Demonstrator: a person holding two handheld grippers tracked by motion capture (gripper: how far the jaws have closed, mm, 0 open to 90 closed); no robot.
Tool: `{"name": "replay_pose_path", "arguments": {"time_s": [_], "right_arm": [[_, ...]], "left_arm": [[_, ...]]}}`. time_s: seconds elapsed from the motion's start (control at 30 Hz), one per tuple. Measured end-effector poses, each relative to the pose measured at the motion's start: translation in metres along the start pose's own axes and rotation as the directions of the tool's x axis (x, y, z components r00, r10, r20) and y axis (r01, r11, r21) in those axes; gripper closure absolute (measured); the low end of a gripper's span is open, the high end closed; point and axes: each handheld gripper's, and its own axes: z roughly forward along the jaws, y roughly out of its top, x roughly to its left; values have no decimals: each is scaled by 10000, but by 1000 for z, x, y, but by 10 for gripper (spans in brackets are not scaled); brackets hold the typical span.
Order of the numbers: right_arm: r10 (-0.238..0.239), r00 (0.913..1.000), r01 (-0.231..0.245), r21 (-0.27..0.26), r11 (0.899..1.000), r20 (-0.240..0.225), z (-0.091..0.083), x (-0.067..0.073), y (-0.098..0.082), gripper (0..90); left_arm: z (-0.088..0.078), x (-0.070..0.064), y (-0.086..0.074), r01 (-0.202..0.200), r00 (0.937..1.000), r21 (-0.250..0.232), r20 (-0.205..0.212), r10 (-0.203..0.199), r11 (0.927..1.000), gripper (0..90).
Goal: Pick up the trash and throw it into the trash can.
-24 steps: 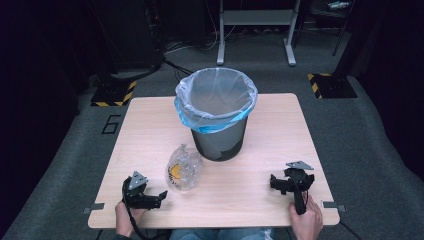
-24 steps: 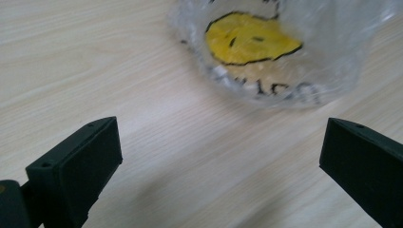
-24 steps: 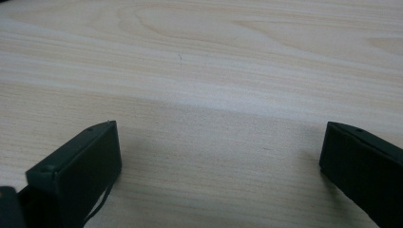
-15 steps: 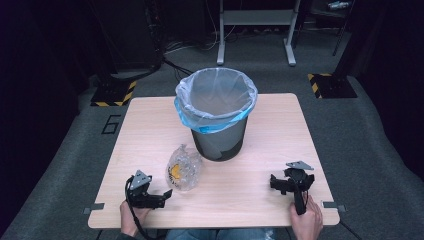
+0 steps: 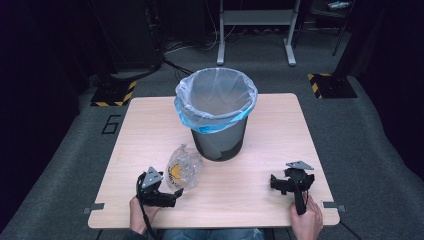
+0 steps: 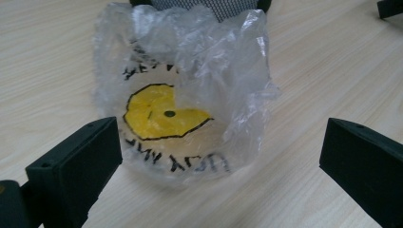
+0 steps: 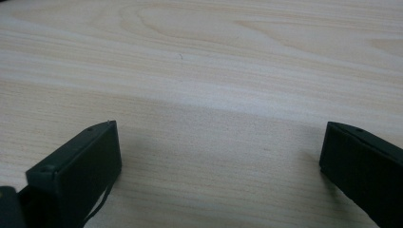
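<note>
A crumpled clear plastic bag (image 5: 184,167) printed with a yellow shape and black letters lies on the wooden table (image 5: 270,125), just in front of the bin. In the left gripper view the bag (image 6: 185,95) sits close ahead between the wide-apart jaws. My left gripper (image 5: 175,196) is open, low on the table, right at the bag's near edge. My right gripper (image 5: 274,183) is open at the front right, with bare wood between its jaws (image 7: 218,156).
A dark waste bin (image 5: 219,142) lined with a blue-rimmed clear bag (image 5: 215,97) stands at the table's middle. A metal stand (image 5: 255,30) and dark equipment sit on the floor beyond. The table's front edge runs just behind both hands.
My left gripper has slid a little to the right, up to the plastic bag. The right gripper has stayed where it was.
</note>
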Motion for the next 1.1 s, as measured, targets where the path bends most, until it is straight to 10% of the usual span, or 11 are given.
{"name": "replay_pose_path", "arguments": {"time_s": [0.4,0.73,1.1], "right_arm": [[-23,10000,23,1,10000,-36,0,0,0,0],[-26,10000,26,1,10000,-28,0,0,0,0],[-34,10000,34,0,10000,-31,0,0,0,0]], "left_arm": [[49,2,13,-204,9974,565,-679,242,9982,36],[48,10,0,40,9960,-444,-890,-80,9990,754],[25,23,-1,511,9948,-1004,-826,-595,9936,852]]}}
